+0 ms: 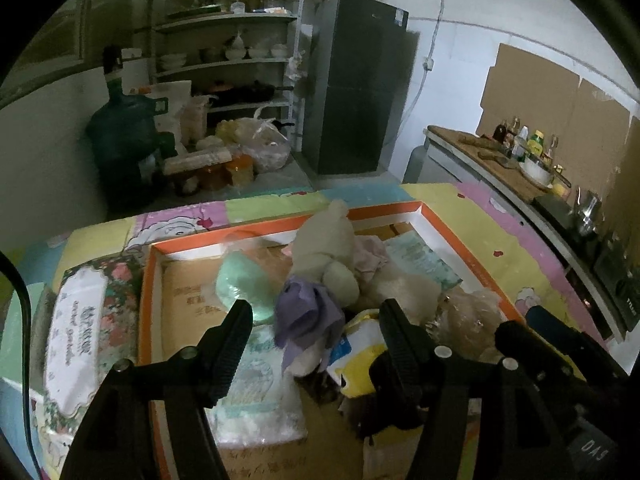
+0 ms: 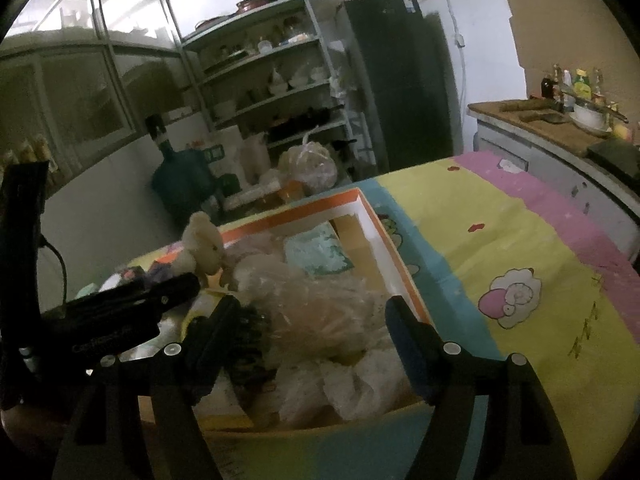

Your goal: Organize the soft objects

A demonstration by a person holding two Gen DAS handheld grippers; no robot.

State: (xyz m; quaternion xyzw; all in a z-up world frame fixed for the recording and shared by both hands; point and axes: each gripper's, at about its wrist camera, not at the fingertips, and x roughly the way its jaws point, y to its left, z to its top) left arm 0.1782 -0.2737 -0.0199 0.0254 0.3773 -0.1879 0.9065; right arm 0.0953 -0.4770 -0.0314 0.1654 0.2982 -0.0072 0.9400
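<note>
**Q:** what's the box looking like right now?

**Me:** Going left to right from my left tongs (image 1: 316, 316): a floral tissue pack (image 1: 82, 320) sits outside the orange-rimmed box (image 1: 472, 252), just beside its left wall. Inside there's a mint green pouch (image 1: 240, 284), then a cream teddy bear (image 1: 328, 252) lying on the pile with a purple cloth (image 1: 308, 312) at its lower end. A yellow-and-white pack (image 1: 360, 344) is below that, and a pale green packet (image 1: 424, 260) lies toward the right wall. Everything's on the cartoon-print tabletop (image 1: 500, 232).

**Q:** are the tongs holding anything?

**Me:** Nope, both released. Left tongs are spread with the purple cloth and the yellow pack showing between the tips, pads not touching anything. My right tongs (image 2: 312, 312) are wide apart above a crinkly clear plastic bag (image 2: 320, 312), no contact there either.

**Q:** anything in the way?

**Me:** The bear is on top of the other stuff. The other tool crowds the box edge in each view.

**Q:** count?

**Me:** One bear, one purple cloth, one box, two tongs. The bagged bits I can't count, too dim.
</note>
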